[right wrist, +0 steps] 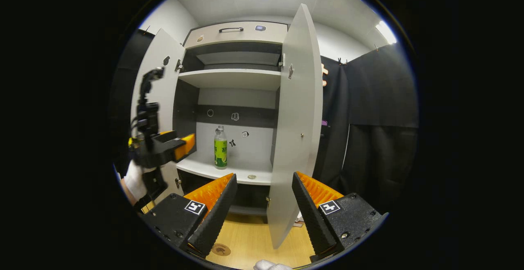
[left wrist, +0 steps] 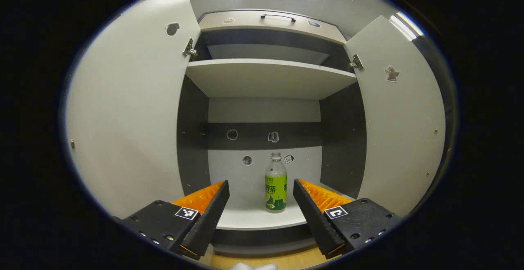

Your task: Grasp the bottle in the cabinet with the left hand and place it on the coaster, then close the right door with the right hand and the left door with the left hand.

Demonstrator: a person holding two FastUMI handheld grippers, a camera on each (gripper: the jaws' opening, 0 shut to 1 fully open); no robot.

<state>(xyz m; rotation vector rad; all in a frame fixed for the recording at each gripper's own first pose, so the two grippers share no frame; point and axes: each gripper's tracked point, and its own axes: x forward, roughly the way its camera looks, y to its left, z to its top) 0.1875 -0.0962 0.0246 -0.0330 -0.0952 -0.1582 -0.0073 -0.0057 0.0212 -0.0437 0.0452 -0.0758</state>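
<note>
Green-labelled bottle (left wrist: 276,182) stands upright on the cabinet's lower shelf (left wrist: 254,216), both doors swung open. The left gripper (left wrist: 260,192) faces it, jaws wide and apart from it. The right gripper (right wrist: 264,188) hangs back, likewise wide, near the right door (right wrist: 295,126).

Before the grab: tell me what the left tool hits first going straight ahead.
Most likely the green-labelled bottle, standing upright on the cabinet shelf between the open left tool's fingers; depth is uncertain.

The green-labelled bottle (left wrist: 276,182) stands upright on the cabinet's lower shelf (left wrist: 254,216), both doors open.
</note>
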